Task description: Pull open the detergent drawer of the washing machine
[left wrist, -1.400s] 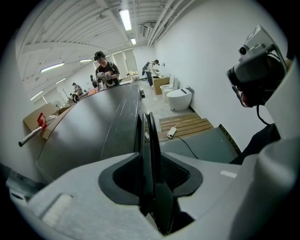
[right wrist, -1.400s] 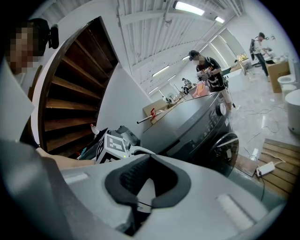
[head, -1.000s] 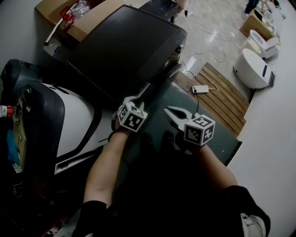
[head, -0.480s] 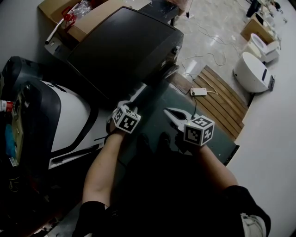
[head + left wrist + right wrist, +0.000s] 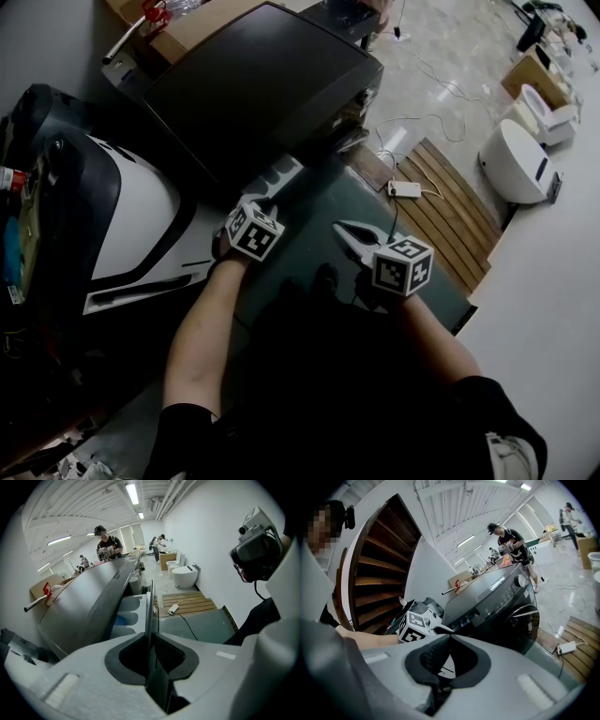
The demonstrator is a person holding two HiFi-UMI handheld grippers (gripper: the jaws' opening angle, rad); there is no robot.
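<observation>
Got the left gripper (image 5: 266,202) clamped on the front panel of the drawer (image 5: 125,617). Been closing the jaws just now, with that thin panel edge-on between them. Looks pulled out of the washer (image 5: 253,84) already, with white and blue compartments showing just left of the panel. Pointing steeply down at it from above.

Got the right gripper (image 5: 340,228) squeezed shut on nothing, tips meeting. Hanging just right of the left one, over a grey-green mat (image 5: 309,211).

Now the room:
- Past the right gripper, ahead and to its right: a slatted wooden platform (image 5: 450,192) on the pale glossy floor (image 5: 422,56), with a white adapter (image 5: 405,188) and its cable on the near end.
- Farther right again: a couple of white toilets (image 5: 514,159) by the wall.
- Left of the left gripper: a big black-and-white moulded shell (image 5: 131,225), can't tell what.
- Beyond the washer: a cardboard box (image 5: 178,37) with a metal bar sticking out.
- Off to the left of the right gripper: dark wooden stairs (image 5: 379,569).

Otherwise just a long room with white walls (image 5: 206,536) and strip lights (image 5: 132,493) overhead. Also a few people (image 5: 107,543) standing way down the far end, well ahead of the left gripper.
</observation>
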